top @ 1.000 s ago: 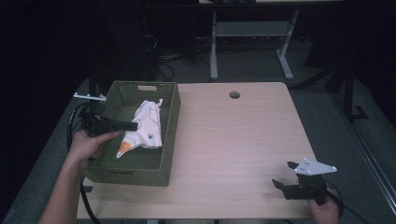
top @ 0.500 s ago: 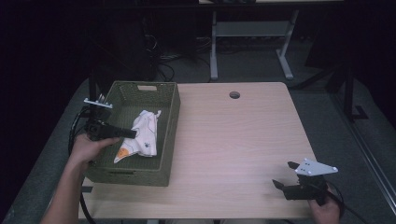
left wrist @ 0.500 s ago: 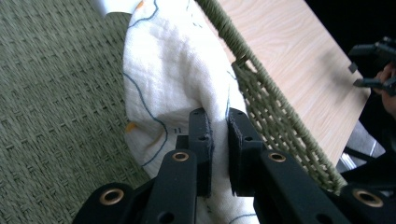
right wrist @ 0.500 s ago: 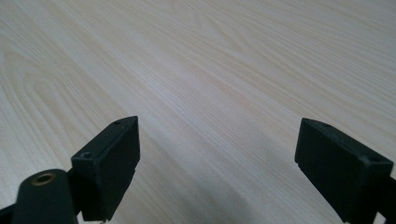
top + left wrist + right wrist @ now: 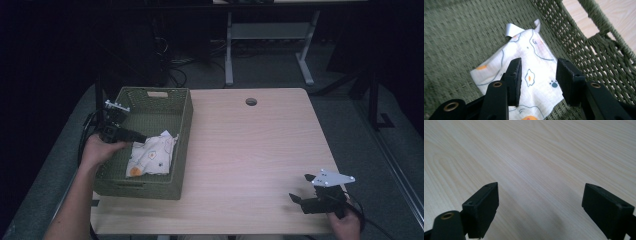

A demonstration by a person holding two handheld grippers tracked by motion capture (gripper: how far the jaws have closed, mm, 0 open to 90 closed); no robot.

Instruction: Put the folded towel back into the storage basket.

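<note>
A white cloth [image 5: 152, 155] printed with small eggs and paw marks lies spread on the floor of an olive woven basket [image 5: 184, 125], toward its right wall. My left gripper [image 5: 137, 136] hovers inside the basket at the cloth's left edge. In the left gripper view its jaws stand open just above the cloth [image 5: 534, 52], nothing between them [image 5: 539, 75]. My right gripper [image 5: 300, 187] rests low over the table's front right corner. Its jaws are spread wide over bare wood [image 5: 541, 205].
The basket sits on the left side of a light wooden table [image 5: 250, 145], and its woven wall [image 5: 584, 45] rises close to the cloth. A round cable hole [image 5: 251, 101] lies near the far edge. Dark floor, cables and a desk frame [image 5: 265, 35] lie beyond.
The cloth, bunched and raised beside the left gripper a second ago, now lies flatter and lower in the basket. The left gripper has drawn back to the left. The right gripper has stayed put.
</note>
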